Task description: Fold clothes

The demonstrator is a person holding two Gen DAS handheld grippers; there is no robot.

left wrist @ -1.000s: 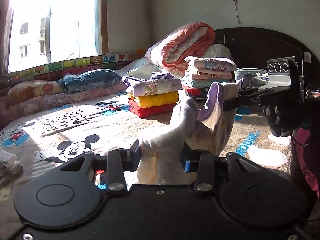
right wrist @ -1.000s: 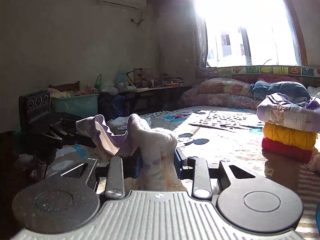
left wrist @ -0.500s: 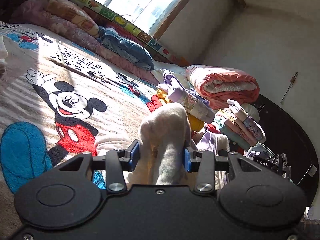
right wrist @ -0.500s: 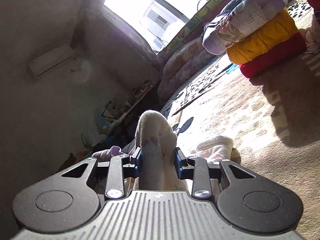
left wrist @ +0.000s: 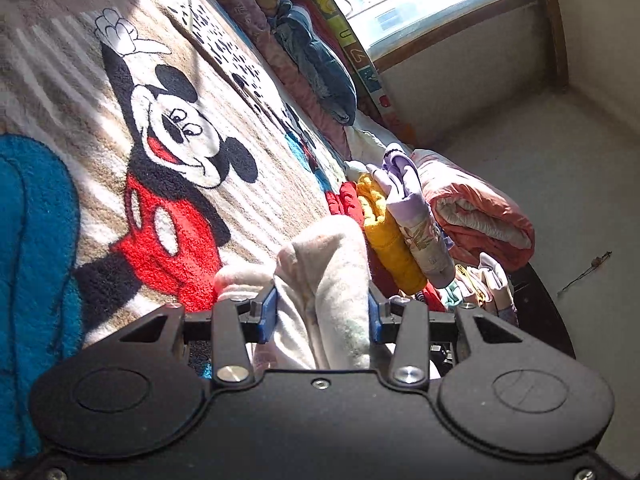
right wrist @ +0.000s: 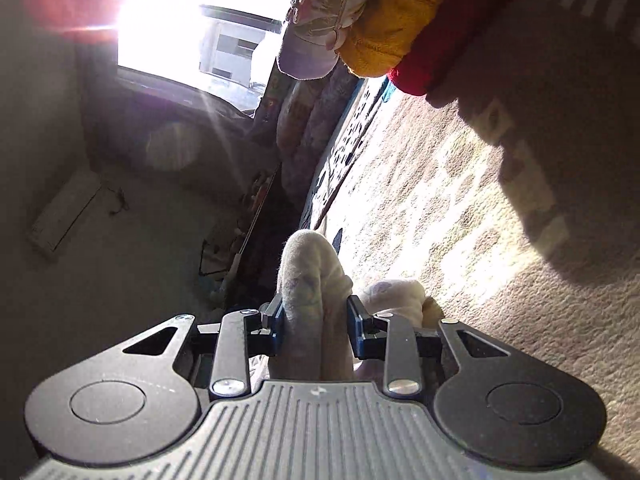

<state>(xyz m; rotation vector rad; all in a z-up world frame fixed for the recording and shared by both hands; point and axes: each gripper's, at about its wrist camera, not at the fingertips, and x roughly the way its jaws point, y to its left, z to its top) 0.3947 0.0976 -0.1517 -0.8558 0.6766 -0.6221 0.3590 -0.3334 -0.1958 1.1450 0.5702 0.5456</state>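
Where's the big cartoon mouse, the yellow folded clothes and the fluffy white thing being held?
Cartoon mouse print [left wrist: 180,132], left wrist view, face.
Yellow folded garment [left wrist: 386,236], left wrist view, folded edge.
Fluffy white garment [right wrist: 308,280], right wrist view, bunched top.

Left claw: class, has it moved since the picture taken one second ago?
Yes. The left claw, shut on the cream garment, has tipped and dropped toward the Mickey blanket; the folded stack now sits tilted alongside.

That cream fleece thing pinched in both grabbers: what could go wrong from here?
1. Each gripper, left and right, pinches only a bunched fold of the cream garment, so fabric may slip from the jaws.
2. The folded stack lies close; a wide swing might topple it.
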